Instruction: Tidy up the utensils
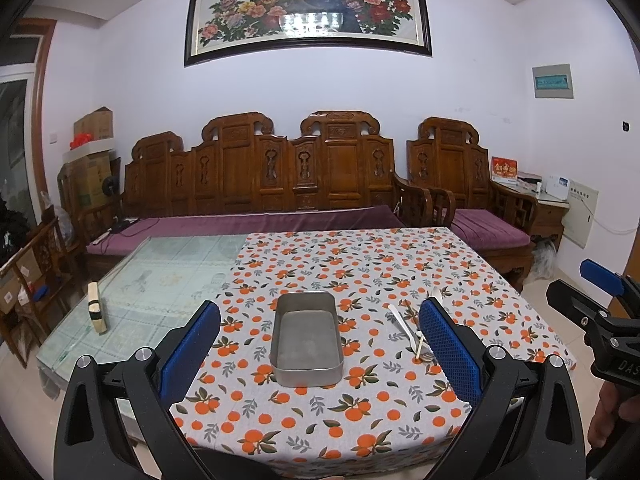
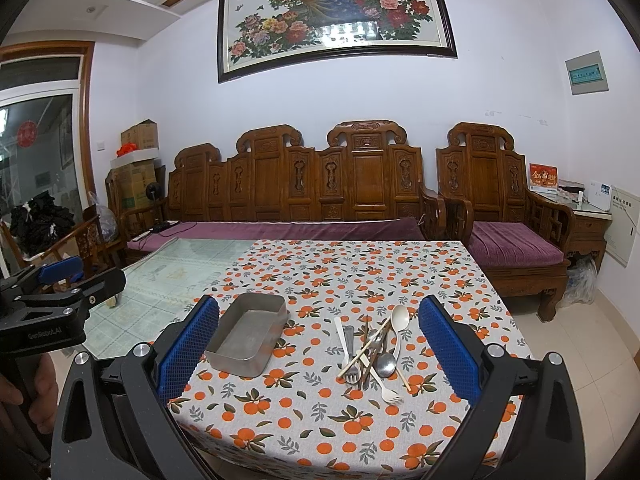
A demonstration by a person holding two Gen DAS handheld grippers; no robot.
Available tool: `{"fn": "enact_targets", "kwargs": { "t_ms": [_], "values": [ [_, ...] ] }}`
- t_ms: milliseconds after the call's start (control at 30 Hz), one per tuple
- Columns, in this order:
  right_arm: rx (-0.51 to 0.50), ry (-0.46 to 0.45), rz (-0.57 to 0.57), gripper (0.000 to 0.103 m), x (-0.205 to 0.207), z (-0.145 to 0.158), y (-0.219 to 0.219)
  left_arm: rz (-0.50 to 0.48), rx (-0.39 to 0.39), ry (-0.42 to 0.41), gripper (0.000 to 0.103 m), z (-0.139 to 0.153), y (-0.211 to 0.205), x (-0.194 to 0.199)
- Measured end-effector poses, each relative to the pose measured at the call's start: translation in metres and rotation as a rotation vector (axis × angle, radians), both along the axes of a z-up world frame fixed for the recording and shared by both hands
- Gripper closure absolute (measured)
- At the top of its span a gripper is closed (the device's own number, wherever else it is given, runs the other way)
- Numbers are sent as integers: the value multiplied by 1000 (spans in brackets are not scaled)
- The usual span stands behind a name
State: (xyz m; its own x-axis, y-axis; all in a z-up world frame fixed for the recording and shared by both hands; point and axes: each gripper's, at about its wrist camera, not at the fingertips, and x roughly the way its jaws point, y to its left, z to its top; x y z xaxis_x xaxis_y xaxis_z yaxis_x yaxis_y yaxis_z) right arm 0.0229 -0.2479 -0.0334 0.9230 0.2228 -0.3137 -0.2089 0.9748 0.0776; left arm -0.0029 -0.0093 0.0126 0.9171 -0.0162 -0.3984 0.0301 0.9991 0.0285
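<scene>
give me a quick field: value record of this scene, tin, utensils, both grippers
tin: metal, rectangular, empty, on the tablecloth
utensils: crossed pile to the right of the tin, none inside it yet
pile contents: white spoon, metal spoon, white fork, metal fork, chopsticks
left gripper: open, holding nothing, facing the tin
right gripper: open, holding nothing, above the near table edge
</scene>
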Motion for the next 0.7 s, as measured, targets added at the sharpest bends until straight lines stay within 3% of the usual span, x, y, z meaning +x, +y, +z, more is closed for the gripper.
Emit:
{"fn": "enact_targets", "kwargs": {
  "t_ms": [700],
  "values": [
    [1, -1, 1, 3, -1, 0, 0, -9, 7, -14, 7, 9, -7, -5]
  ]
}}
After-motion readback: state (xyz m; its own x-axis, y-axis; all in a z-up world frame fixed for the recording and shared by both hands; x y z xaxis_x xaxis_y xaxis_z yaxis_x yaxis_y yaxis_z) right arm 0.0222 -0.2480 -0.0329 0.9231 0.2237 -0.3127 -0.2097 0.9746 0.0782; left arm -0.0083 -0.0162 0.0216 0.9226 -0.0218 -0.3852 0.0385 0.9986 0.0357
